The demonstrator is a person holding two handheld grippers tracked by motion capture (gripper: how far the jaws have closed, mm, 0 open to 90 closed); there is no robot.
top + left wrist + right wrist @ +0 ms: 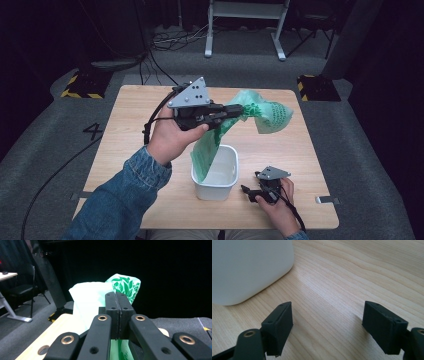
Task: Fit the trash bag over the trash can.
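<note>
A thin green plastic bag [260, 112] with a leaf print hangs in the air above the table, and its lower end drapes into a white plastic tub [216, 185]. My left gripper [237, 109] is held high over the table's middle and is shut on the bag's upper part. In the left gripper view the closed jaws pinch the bag [90, 300] between them. My right gripper [245, 189] rests low near the table's front right, just right of the tub, and stands open with nothing between its fingers. The tub's white wall [247, 267] sits left of the right gripper [328, 320].
The wooden table [305, 150] has bare room on its left and right sides. A black cable [150, 125] trails from the left gripper over the table's left part. Beyond the table stand a white desk frame [245, 30] and yellow-black floor bases [80, 87].
</note>
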